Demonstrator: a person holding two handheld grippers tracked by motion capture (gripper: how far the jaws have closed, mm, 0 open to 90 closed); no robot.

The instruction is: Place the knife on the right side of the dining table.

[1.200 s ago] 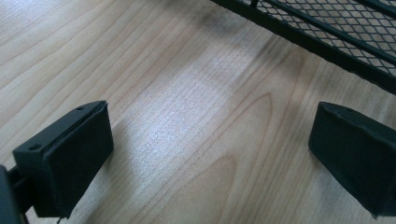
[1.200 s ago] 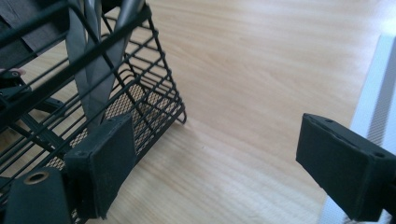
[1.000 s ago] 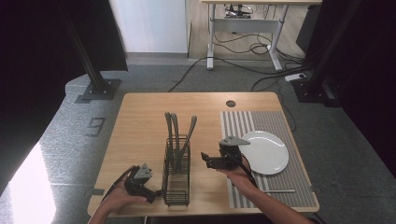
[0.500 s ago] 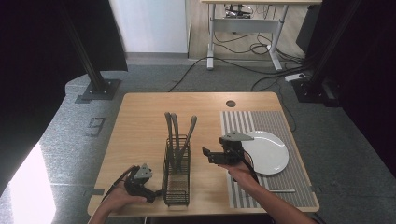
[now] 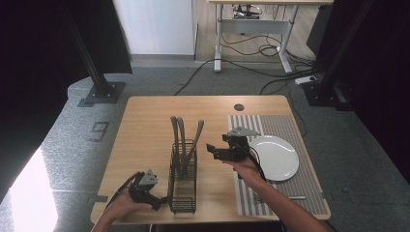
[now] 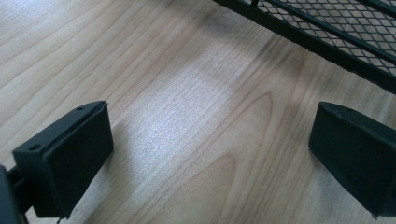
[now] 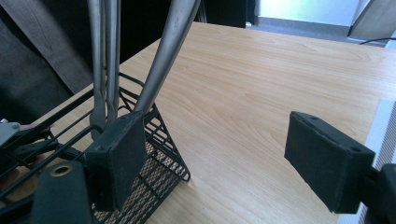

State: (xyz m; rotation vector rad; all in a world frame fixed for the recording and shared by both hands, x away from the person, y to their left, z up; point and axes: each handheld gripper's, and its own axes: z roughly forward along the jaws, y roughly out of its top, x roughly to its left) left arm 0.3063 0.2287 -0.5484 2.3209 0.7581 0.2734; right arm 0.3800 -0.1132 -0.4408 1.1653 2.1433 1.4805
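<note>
Right gripper [image 5: 216, 151] held above the wooden table [image 5: 145, 125], jaws wide apart and empty, just right of a black wire basket [image 5: 183, 181] holding three upright metal utensils [image 5: 186, 140], left gripper [image 5: 157, 200] gaping at the basket's near corner, white plate [image 5: 275, 157] on striped mat [image 5: 290, 126] beyond.

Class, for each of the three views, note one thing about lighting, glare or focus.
High view: a bright patch of light falls on the floor at lower left, and the dark curtains at both sides lose detail. Left gripper view: a pale sheen glares off the wooden table between the open jaws. Right gripper view: the near jaws look soft, and the window behind is overexposed.
</note>
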